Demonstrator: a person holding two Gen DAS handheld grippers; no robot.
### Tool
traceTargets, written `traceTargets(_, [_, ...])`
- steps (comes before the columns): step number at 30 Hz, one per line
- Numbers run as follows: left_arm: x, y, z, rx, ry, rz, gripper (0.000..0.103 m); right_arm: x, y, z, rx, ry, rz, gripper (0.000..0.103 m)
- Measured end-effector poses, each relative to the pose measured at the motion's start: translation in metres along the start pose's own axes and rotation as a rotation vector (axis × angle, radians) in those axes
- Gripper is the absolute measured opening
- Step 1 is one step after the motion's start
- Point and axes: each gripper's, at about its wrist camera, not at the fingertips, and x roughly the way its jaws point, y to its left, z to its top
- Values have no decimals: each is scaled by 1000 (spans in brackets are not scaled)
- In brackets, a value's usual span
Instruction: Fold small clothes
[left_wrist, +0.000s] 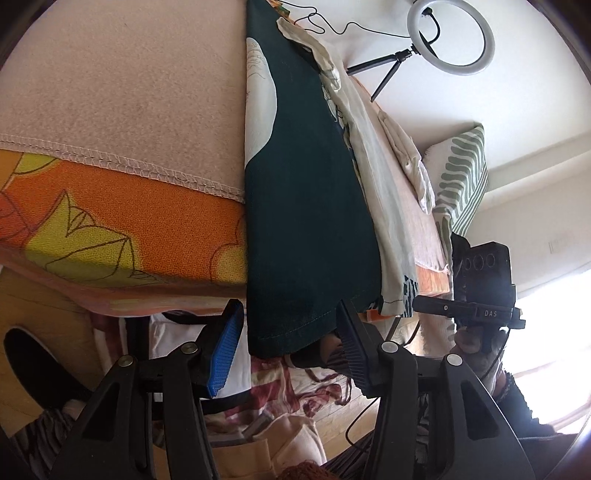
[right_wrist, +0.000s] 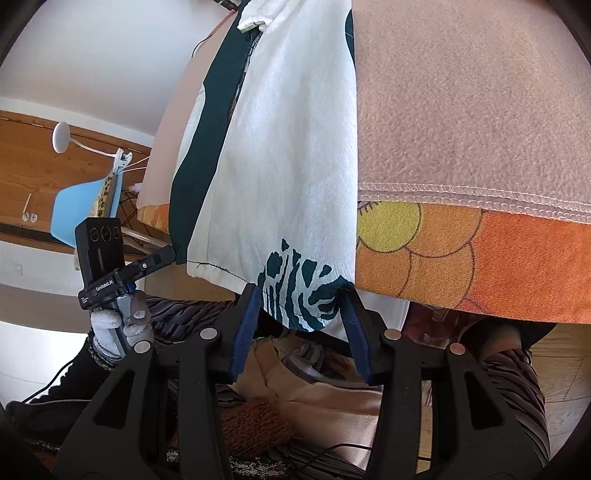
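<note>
Both views look along a garment draped over the edge of a bed covered by a pink blanket (left_wrist: 110, 74) and an orange floral sheet (left_wrist: 147, 221). Left tongs (left_wrist: 286, 347): spread wide at lower centre, straddling the dark green hem (left_wrist: 291, 328) without gripping it. Right tongs (right_wrist: 301, 325): likewise spread wide at lower centre, the white corner with green print (right_wrist: 299, 291) hanging between the pads, unpinched. The garment runs from lower centre to the top of each frame. Step in hand, by judgement: taking hold of the two lower corners. Next move calls for closing both tongs on the hem, then lifting it evenly towards the far end.
</note>
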Motion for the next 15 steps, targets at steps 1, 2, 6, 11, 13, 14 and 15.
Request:
traceTargets(1, [-1,0,0,-2,-2,-11,42,0,2,0,-1,0,13,48])
traceTargets(2, [-1,-1,0,1,2,-19,37,1,4,-1,-8,3,21,45])
traceTargets(6, [3,-7,-3,17,52,-29,19,6,14,-5,-47,36,54,23])
traceTargets(11, [-1,-12,-1,-6,57,-92,4,6,25,-3,-62,16,75,8])
traceTargets(13, [-7,-18,2,2,41,-107,4,0,26,1,-60,-9,84,6])
traceTargets(14, [-10,-22,4,6,35,-116,4,-2,26,3,-52,-22,94,6])
traceTargets(15, [-12,-25,6,12,30,-122,4,-6,24,4,-46,-34,102,5])
